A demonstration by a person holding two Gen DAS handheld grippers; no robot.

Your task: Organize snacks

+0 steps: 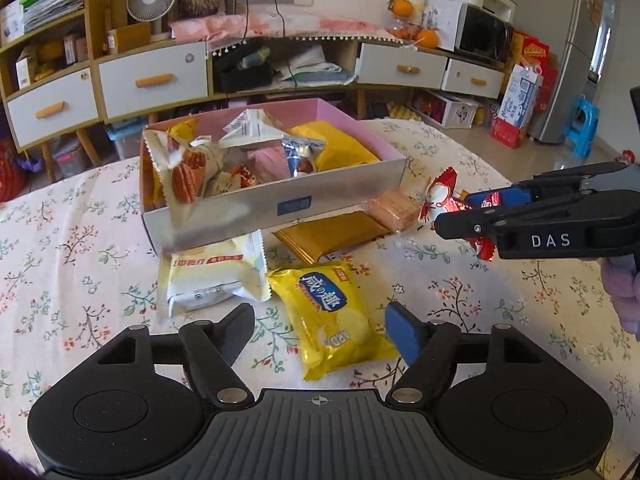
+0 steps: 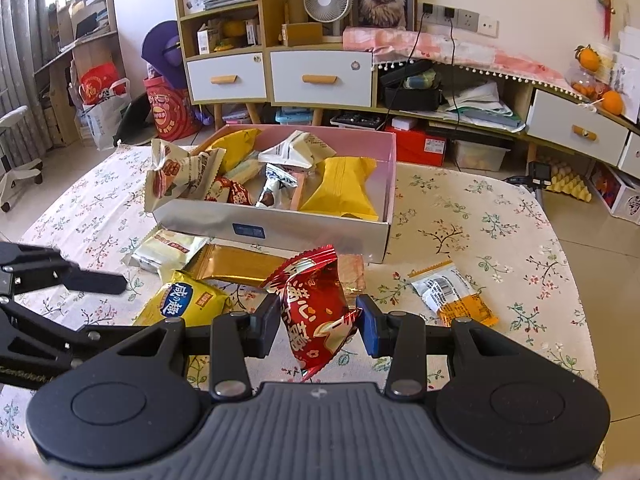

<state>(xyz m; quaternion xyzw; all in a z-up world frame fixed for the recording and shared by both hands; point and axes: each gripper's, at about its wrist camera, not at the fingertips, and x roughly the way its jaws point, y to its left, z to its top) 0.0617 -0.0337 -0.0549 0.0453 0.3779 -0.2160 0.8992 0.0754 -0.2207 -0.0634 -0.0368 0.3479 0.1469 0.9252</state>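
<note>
In the left wrist view, a white snack packet (image 1: 214,276) with a red label strip is seen left of centre on the floral tablecloth (image 1: 80,248), its top edge tucked against the front wall of the silver box (image 1: 248,208). The box, pink inside, is filled with mixed snack packets; a pecan-printed packet (image 1: 182,168) leans over its left rim. Just right of the white packet a yellow cracker packet (image 1: 330,312) is laid, its lower part lying between the spread fingers of the left gripper (image 1: 320,330), whose pads are not touching it. Above it a flat gold packet (image 1: 332,236) and a clear pink wafer packet (image 1: 392,210) are seen at the foot of the box. At the right edge the right gripper (image 1: 452,216) is seen reaching in, with red foil showing at its tips.

In the right wrist view, the left gripper's black fingers (image 2: 96,282) are seen at the left edge, apart, above the yellow cracker packet (image 2: 188,300). At the centre a red foil snack packet (image 2: 316,312) is pinched between the pads of the right gripper (image 2: 320,320) and held above the cloth, in front of the box (image 2: 280,232). To the right, a white and orange packet (image 2: 456,292) with a barcode is laid alone on the tablecloth (image 2: 500,240).
</note>
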